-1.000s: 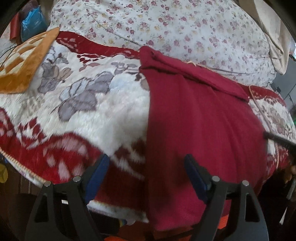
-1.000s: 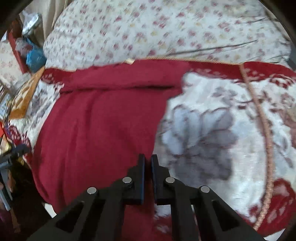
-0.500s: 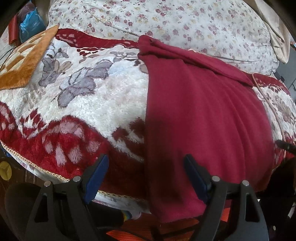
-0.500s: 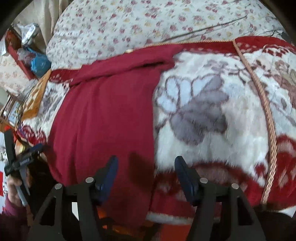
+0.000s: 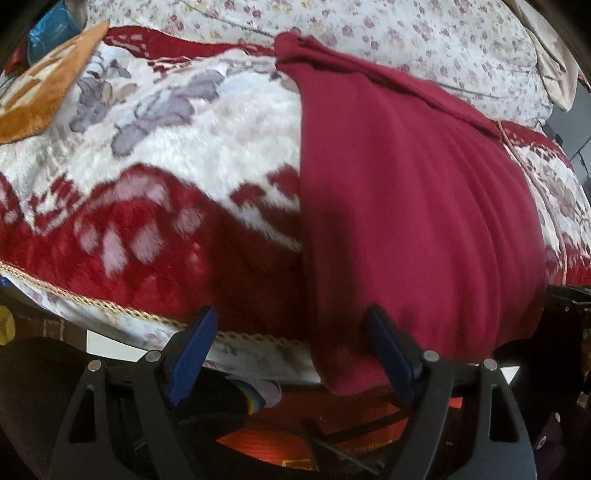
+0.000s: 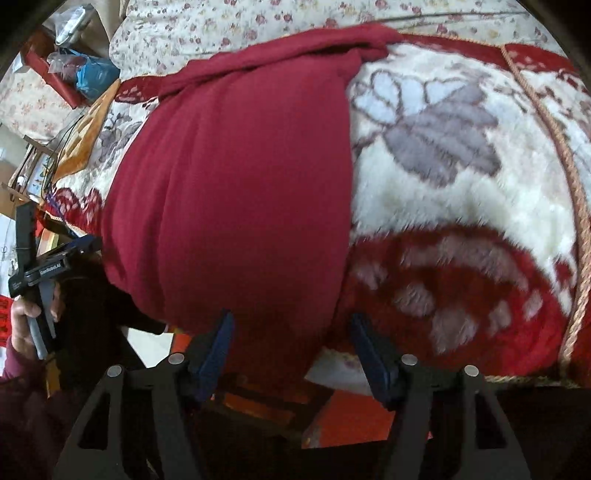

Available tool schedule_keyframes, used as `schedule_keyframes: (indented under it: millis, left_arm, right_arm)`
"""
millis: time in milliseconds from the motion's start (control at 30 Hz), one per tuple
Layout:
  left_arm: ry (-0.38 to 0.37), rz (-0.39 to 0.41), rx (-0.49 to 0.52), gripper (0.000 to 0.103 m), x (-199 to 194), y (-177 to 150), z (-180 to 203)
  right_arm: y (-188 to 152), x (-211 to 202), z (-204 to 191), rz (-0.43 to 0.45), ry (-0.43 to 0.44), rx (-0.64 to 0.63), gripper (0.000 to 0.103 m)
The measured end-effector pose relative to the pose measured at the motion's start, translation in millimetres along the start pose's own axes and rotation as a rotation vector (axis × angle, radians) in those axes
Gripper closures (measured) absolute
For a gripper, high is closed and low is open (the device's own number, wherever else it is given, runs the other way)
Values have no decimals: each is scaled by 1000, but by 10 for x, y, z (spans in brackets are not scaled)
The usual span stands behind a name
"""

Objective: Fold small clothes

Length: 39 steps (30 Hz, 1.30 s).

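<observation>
Work surface: bed w/ plush red-and-white floral blanket [image 5: 192,155]; floral-print quilt [image 5: 406,33] behind it at 12 o'clock.

L gripper [image 5: 291,350]: jaws spread wide, nothing pinched. Between them lie the blanket's near edge and the left hem corner of the dark red garment [image 5: 406,192]. Right pad sits in front of the garment's lower hem; contact cannot be told.

R gripper [image 6: 291,350]: jaws opening, pads clear of cloth. The garment's right hem corner hangs between them.

Garment: spread flat on blanket, hem draped over near bed edge at 6 o'clock, far end folded over at 12.

Outward: orange cushion [image 5: 44,96] at 10 o'clock, left view. Blue plastic bag [image 6: 94,74] at 10 o'clock, right view. Person's hand [image 6: 27,325] w/ L gripper handle at 8 o'clock, right view.
</observation>
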State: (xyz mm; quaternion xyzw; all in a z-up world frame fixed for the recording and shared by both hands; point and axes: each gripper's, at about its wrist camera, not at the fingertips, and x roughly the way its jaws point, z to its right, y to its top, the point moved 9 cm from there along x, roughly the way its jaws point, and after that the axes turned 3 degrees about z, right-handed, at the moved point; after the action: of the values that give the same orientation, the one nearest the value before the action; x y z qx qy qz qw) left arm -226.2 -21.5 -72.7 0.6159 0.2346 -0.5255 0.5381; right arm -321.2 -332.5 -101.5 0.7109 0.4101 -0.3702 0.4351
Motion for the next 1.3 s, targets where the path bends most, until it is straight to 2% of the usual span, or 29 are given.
schedule_keyframes:
  millis: [167, 367, 433, 500, 900, 933, 967, 1000, 1033, 1167, 1300]
  left_arm:
    - [-12, -15, 14, 21, 83, -40, 94]
    - [-7, -19, 21, 21, 110, -27, 108]
    - [-6, -18, 19, 21, 112, -34, 103]
    - [-4, -17, 21, 21, 106, -34, 112]
    - [-19, -64, 36, 22, 150, -114, 165]
    - [-21, -68, 40, 24, 153, -122, 172]
    - [-28, -75, 39, 30, 159, -131, 186]
    - [-33, -82, 39, 33, 164, -139, 193]
    - [-36, -87, 40, 37, 166, -146, 205]
    - [-25, -84, 37, 58, 144, -154, 179]
    - [-66, -97, 18, 71, 85, -183, 155]
  right_arm:
    - [-125, 67, -14, -49, -6, -12, 26]
    - [-151, 146, -89, -60, 3, -23, 23]
    - [-154, 145, -143, -68, 19, -38, 25]
    - [-171, 146, -173, -73, 33, -52, 34]
    - [-188, 232, -206, -86, 77, -29, 34]
    - [-195, 228, -221, -86, 75, -44, 36]
    - [-204, 235, -240, -89, 78, -56, 49]
    - [-214, 248, -247, -94, 81, -60, 68]
    - [-226, 263, -233, -101, 84, -59, 73]
    - [-223, 271, -277, -105, 92, -81, 76]
    - [-205, 268, -340, -105, 108, -111, 74]
